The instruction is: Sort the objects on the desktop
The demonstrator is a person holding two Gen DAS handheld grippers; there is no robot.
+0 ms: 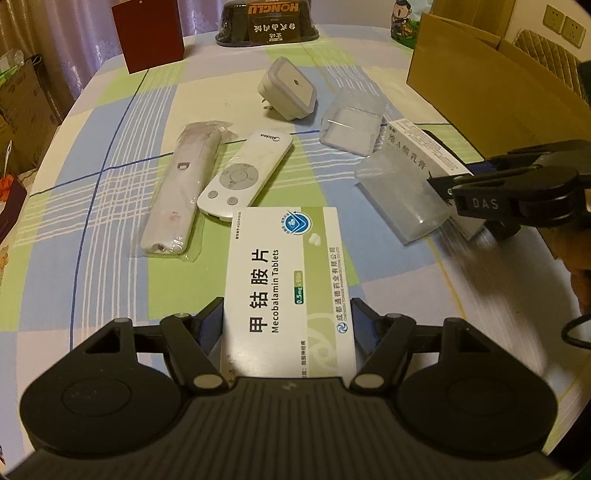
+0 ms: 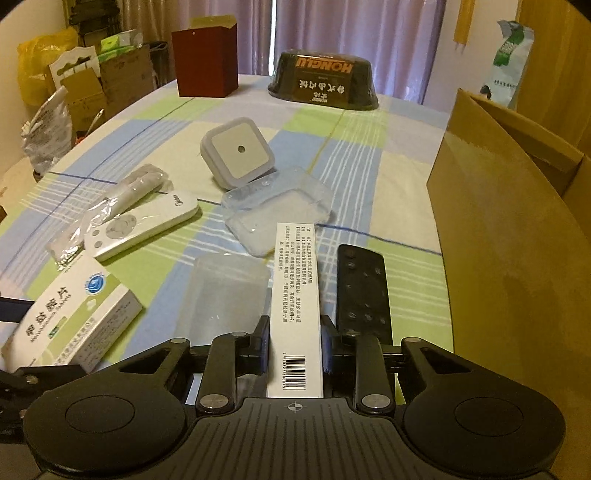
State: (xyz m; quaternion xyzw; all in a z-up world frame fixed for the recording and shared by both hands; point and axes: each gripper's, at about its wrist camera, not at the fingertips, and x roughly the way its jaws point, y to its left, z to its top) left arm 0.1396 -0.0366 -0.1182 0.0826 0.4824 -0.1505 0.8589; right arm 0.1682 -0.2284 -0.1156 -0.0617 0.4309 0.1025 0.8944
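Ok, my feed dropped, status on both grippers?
Left gripper shut on Mecobalamin tablet box. Right gripper shut on long white carton. Black remote, clear tub flank it.

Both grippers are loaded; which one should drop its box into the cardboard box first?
Right, probably. The right gripper, shut on the narrow ointment box, sits beside the open cardboard box. The left gripper, holding the Mecobalamin tablet box, is farther across the table.

A lived-in home room: a table under a checked cloth [image 2: 369,173], purple curtains [image 2: 351,33] along the top of the frame, cardboard boxes and bags [image 2: 81,77] stacked at upper left, wall sockets [image 1: 563,23] at upper right.
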